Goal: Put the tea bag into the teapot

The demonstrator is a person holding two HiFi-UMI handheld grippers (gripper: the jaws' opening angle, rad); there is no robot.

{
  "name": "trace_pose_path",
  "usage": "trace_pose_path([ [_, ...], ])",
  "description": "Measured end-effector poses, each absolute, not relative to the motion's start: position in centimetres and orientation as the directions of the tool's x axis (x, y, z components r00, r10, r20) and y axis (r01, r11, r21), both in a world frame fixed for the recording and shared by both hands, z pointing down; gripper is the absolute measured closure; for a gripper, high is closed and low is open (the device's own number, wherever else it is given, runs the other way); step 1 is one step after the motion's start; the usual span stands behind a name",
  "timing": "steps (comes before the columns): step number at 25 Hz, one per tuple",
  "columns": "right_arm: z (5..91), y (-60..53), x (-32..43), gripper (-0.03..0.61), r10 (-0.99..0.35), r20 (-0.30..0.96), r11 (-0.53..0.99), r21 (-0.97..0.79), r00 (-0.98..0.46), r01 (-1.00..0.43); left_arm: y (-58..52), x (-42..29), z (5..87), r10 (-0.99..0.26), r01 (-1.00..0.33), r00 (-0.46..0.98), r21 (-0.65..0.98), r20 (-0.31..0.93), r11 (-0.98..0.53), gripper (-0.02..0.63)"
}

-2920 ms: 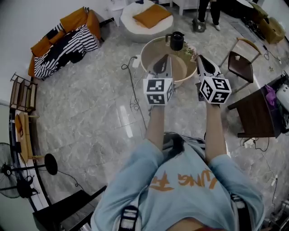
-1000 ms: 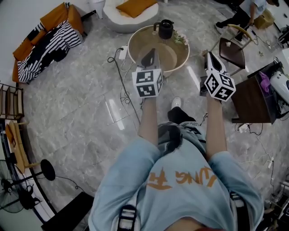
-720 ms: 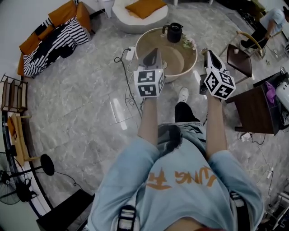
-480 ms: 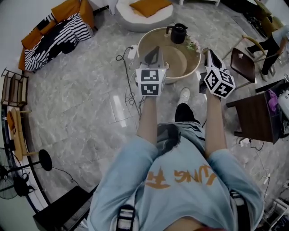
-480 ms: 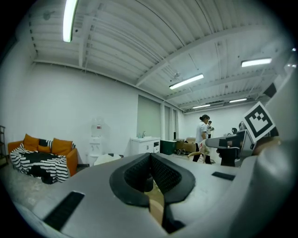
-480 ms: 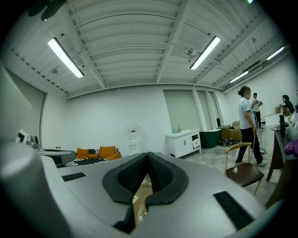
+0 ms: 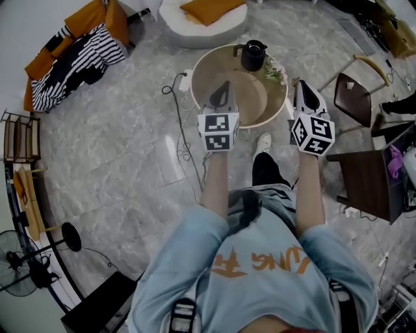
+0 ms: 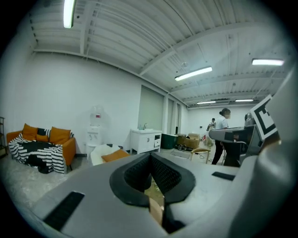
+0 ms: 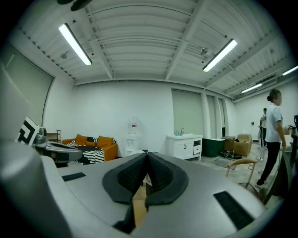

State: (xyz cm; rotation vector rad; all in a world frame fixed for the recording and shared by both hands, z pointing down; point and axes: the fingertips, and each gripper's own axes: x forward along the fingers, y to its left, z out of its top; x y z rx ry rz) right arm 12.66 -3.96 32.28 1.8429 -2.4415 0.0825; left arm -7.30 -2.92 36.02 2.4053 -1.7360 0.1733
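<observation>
A black teapot (image 7: 252, 55) stands at the far edge of a round tan table (image 7: 203, 73), next to a small cluster of flowers (image 7: 275, 67). I cannot make out a tea bag in any view. My left gripper (image 7: 224, 86) hangs over the table's near half, jaws shut with nothing between them. The right gripper (image 7: 300, 84) is level with it, just off the table's right rim, also shut and empty. In the left gripper view the pads of the left gripper (image 8: 150, 159) meet, and in the right gripper view the right gripper (image 9: 146, 156) shows the same.
A brown chair (image 7: 354, 91) and a dark side table (image 7: 364, 175) stand to the right. A cable (image 7: 188, 130) trails over the marble floor left of the table. A striped sofa (image 7: 71, 45) and a white beanbag (image 7: 205, 16) lie beyond. A person (image 9: 274, 135) stands in the background.
The person has stepped closer to the round table, so it now lies under the left gripper's tips. Both grippers stay side by side and shut.
</observation>
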Motion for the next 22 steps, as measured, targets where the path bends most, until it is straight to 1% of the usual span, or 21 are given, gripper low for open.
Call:
trace_pose_path([
  [3, 33.9, -7.8, 14.4, 0.566, -0.951, 0.122, 0.286, 0.012, -0.282, -0.958, -7.0, -5.1, 38.4, -0.921, -0.947, 0.321, 0.088, 0.223, -0.309, 0.589],
  [6, 37.3, -11.2, 16.8, 0.566, -0.942, 0.194, 0.279, -0.007, -0.275, -0.960, -10.4, -2.8, 41.2, -0.908, -0.946, 0.324, 0.117, 0.267, -0.303, 0.589],
  [9, 40.7, -15.2, 18.6, 0.565, -0.917, 0.267, 0.303, -0.010, -0.295, -0.953, -14.8, -1.1, 44.0, -0.903, -0.954, 0.296, 0.141, 0.311, -0.264, 0.589],
  [12, 43.4, -19.1, 20.9, 0.565, -0.897, 0.322, 0.307, -0.040, -0.303, -0.951, -18.5, 1.8, 46.5, -0.877, -0.955, 0.295, 0.106, 0.378, -0.276, 0.589],
  [14, 44.6, -21.5, 22.2, 0.565, -0.884, 0.346, 0.315, -0.058, -0.315, -0.947, -20.7, 3.8, 47.5, -0.859, -0.951, 0.308, 0.098, 0.409, -0.294, 0.589],
  [16, 45.2, -23.8, 22.5, 0.566, -0.862, 0.365, 0.360, -0.050, -0.353, -0.932, -22.8, 5.1, 48.0, -0.854, -0.954, 0.300, 0.112, 0.425, -0.279, 0.589],
  [22, 47.2, -28.5, 22.4, 0.565, -0.805, 0.402, 0.439, -0.088, -0.435, -0.894, -27.1, 6.9, 48.5, -0.846, -0.963, 0.270, 0.123, 0.461, -0.240, 0.589],
])
